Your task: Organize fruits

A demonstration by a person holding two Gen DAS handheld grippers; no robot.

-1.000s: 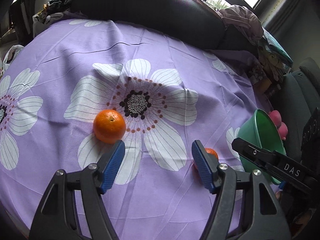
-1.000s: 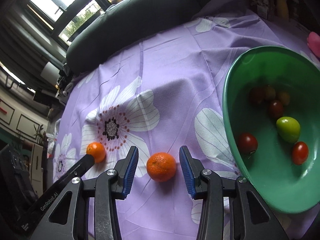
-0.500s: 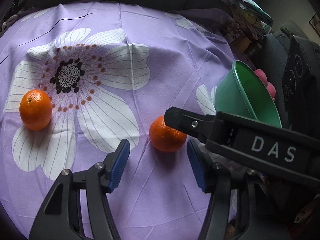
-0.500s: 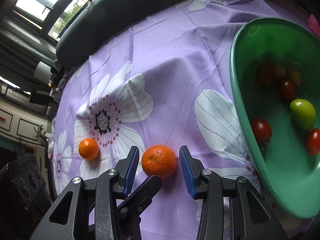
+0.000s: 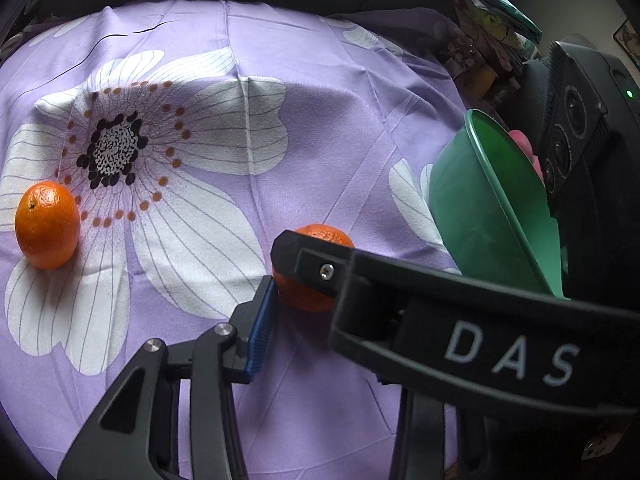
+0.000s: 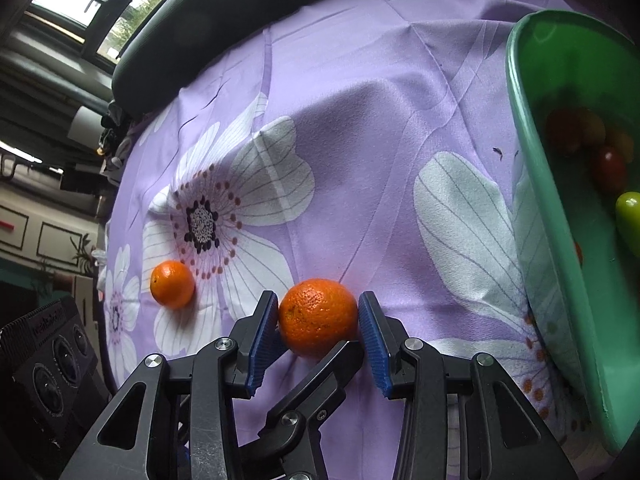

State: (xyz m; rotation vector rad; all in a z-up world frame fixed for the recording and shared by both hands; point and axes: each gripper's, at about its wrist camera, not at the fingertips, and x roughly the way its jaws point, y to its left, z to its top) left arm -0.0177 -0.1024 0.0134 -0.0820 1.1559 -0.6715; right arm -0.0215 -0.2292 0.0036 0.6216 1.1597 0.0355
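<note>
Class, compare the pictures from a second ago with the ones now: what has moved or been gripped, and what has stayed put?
Both grippers have closed in on the nearer orange. The right gripper now has both pads against it. The left gripper swung right from the other orange; one pad touches the nearer one, the other is hidden. The other orange, the green bowl and the purple cloth stayed put.

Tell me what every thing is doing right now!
right gripper: shut on near orange.
left gripper: one pad by near orange, other finger hidden.
near orange: on the cloth, pinched between blue pads.
far orange: lying free on the cloth.
green bowl: holds small fruits.
</note>
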